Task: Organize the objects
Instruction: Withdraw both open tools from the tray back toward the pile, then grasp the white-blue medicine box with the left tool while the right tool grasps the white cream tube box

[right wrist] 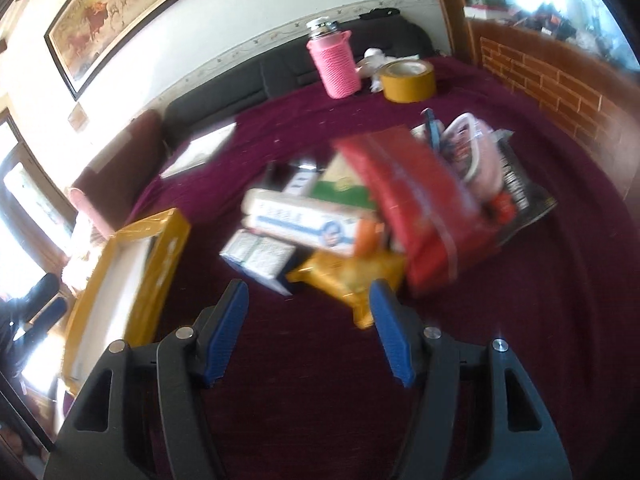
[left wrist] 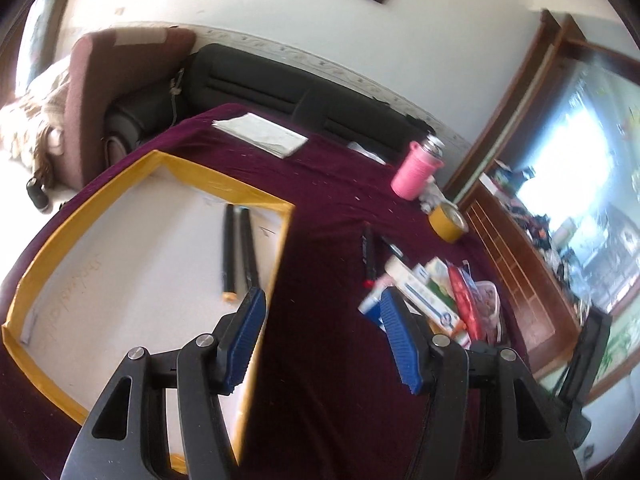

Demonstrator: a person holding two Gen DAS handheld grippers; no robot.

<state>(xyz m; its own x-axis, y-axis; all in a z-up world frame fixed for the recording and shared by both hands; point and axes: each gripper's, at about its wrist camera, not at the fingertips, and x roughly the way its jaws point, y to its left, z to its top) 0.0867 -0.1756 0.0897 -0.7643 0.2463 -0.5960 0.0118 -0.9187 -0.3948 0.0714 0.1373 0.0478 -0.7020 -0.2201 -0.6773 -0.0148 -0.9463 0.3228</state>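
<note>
My right tongs (right wrist: 308, 320) stand about half open with nothing between the blue pads, hanging over bare maroon cloth on the worktop (right wrist: 560, 320). Just past their tips lies the crinkled gold foil packet (right wrist: 352, 276), which I judge the nearest pick; its long axis seems to run across my line of reach (the blur leaves that unsure), so the jaws as they stand would straddle it. Behind it sits the heap: the white-and-blue long carton (right wrist: 304, 220), the red flat packet (right wrist: 416, 208) leaning over it, the rest jumbled.

My left tongs (left wrist: 322, 316) are likewise part open and empty, astride the near wall of the shallow white tray edged in yellow tape (left wrist: 160, 164), where two black cylinders (left wrist: 238, 252) already lie, pointing away from me. The heap is off to their right, so the right hand is nearer; anything picked goes left to the tray.

Farthest back stand the pink knit-sleeved flask (right wrist: 334, 68) and yellow tape roll (right wrist: 408, 80).
</note>
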